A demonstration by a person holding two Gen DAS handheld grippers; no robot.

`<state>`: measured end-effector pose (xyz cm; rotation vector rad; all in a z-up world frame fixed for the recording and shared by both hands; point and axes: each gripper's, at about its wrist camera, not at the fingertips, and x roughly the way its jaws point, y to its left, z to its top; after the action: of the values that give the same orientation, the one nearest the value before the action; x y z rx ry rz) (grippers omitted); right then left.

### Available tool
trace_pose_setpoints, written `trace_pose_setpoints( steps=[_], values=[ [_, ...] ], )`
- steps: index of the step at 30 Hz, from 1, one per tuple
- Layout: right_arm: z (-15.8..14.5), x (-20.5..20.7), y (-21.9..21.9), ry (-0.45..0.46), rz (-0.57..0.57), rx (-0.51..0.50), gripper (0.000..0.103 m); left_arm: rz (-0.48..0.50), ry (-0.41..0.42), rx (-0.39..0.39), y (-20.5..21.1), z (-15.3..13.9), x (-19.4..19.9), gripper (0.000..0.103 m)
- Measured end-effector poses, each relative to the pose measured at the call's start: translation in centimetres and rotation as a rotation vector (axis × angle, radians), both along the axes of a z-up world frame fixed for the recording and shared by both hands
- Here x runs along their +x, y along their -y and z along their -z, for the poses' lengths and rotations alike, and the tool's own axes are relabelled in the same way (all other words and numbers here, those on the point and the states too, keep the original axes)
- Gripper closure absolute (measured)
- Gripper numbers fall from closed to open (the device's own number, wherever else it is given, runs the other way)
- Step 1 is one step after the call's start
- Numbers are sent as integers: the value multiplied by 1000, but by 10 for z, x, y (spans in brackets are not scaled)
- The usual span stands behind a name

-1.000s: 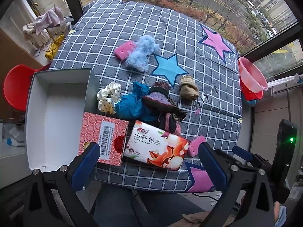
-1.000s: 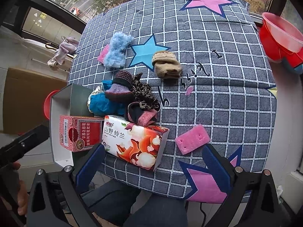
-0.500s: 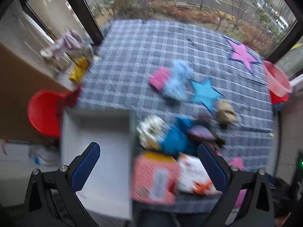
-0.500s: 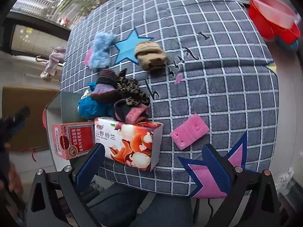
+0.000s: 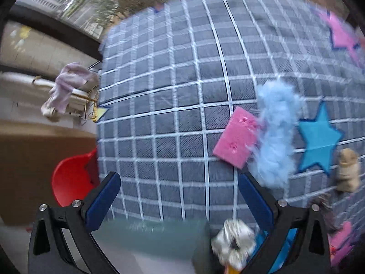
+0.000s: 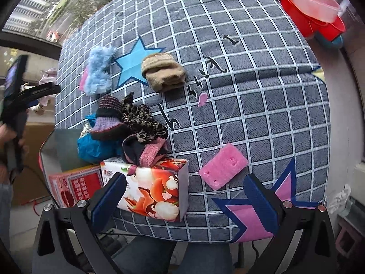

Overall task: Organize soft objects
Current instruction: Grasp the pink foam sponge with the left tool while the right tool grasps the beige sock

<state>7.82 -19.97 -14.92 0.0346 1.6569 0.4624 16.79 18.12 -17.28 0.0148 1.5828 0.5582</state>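
My left gripper (image 5: 179, 202) is open and empty above the checked tablecloth, and its view is blurred by motion. Ahead and to the right lie a pink sponge (image 5: 236, 140) and a fluffy light-blue piece (image 5: 276, 132) touching it. A white scrunchie (image 5: 235, 244) sits by the right finger. My right gripper (image 6: 184, 197) is open and empty at the table's near edge. Just beyond it are a second pink sponge (image 6: 223, 169) and a floral tissue pack (image 6: 155, 189). Behind the pack is a heap: a purple knitted piece (image 6: 109, 118), a leopard scrunchie (image 6: 141, 118) and a blue cloth (image 6: 95, 147). Tan socks (image 6: 163, 72) lie farther back.
A white open box (image 6: 61, 146) stands at the table's left edge beside a red carton (image 6: 77, 185). Red basins (image 6: 312, 16) sit off the table's far right. A red chair (image 5: 73, 180) is beyond the left edge. A hand holds the left gripper (image 6: 13, 96) at left.
My left gripper has swung forward and left over the box toward the far pink sponge and blue fluff. The right gripper has edged slightly closer to the table. Both stayed open.
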Motion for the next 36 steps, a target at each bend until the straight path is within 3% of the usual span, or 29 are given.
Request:
trace_pose_setpoints(
  steps=[3, 5, 6, 8, 9, 11, 13, 17, 21, 28, 36],
  values=[
    [5, -4, -1, -17, 40, -18, 0, 37, -108, 12, 0, 46, 18, 0],
    [7, -6, -3, -27, 58, -24, 0, 48, -111, 1, 4, 58, 26, 0],
    [8, -7, -4, -31, 64, -29, 0, 68, -90, 7, 8, 56, 30, 1],
    [11, -8, -7, -40, 80, -34, 0, 166, 55, -185, 27, 36, 33, 1],
    [13, -7, -8, -46, 89, -35, 0, 209, 92, -236, 35, 25, 31, 1],
    [15, -3, -14, -44, 88, -48, 0, 273, 128, -168, 42, 12, 26, 1],
    [14, 7, -21, -25, 78, -59, 0, 239, 101, -147, 32, 17, 22, 1],
    [11, 28, -35, 12, 61, -66, 0, 111, 62, -228, 0, 39, 13, 1],
    [18, 49, -53, 45, 13, -88, 0, 103, 46, -239, -1, 55, 12, 1],
    [59, 83, -103, 92, -81, -171, 0, 9, 61, -306, 4, 86, 17, 1],
    [107, 97, -134, 87, -116, -237, 0, -27, 80, -357, 19, 135, 16, 0]
  ],
)
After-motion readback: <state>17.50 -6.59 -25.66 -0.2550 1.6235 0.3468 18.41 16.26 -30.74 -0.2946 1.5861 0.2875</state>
